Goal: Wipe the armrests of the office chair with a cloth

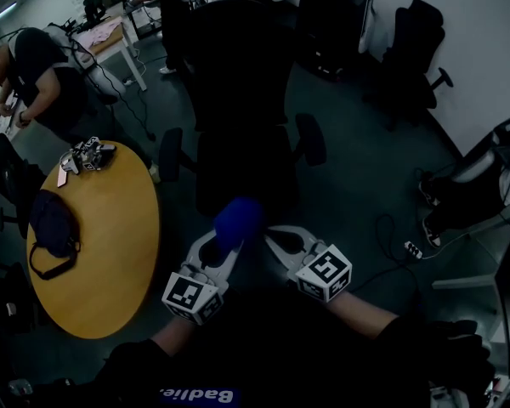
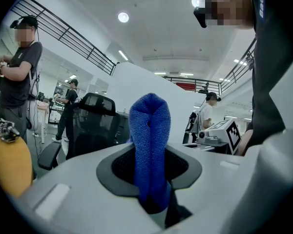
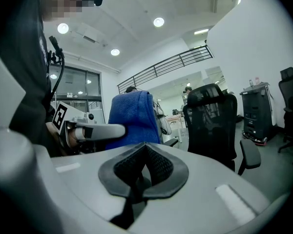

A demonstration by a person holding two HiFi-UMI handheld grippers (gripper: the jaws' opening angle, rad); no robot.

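Note:
A black mesh office chair (image 1: 238,100) stands in front of me, its left armrest (image 1: 170,153) and right armrest (image 1: 310,138) both bare. My left gripper (image 1: 225,240) is shut on a folded blue cloth (image 1: 238,219), which sticks up between its jaws (image 2: 149,145). It is held close to my body, short of the chair seat. My right gripper (image 1: 276,240) is beside it, shut with nothing between its jaws. In the right gripper view the blue cloth (image 3: 134,118) and the chair (image 3: 212,123) both show ahead.
A round yellow table (image 1: 93,236) to my left carries a dark pouch (image 1: 53,228) and a spare gripper (image 1: 85,155). A person (image 1: 34,75) stands beyond it. Another chair (image 1: 412,53), a black cabinet (image 1: 331,19) and floor cables (image 1: 399,245) lie to the right.

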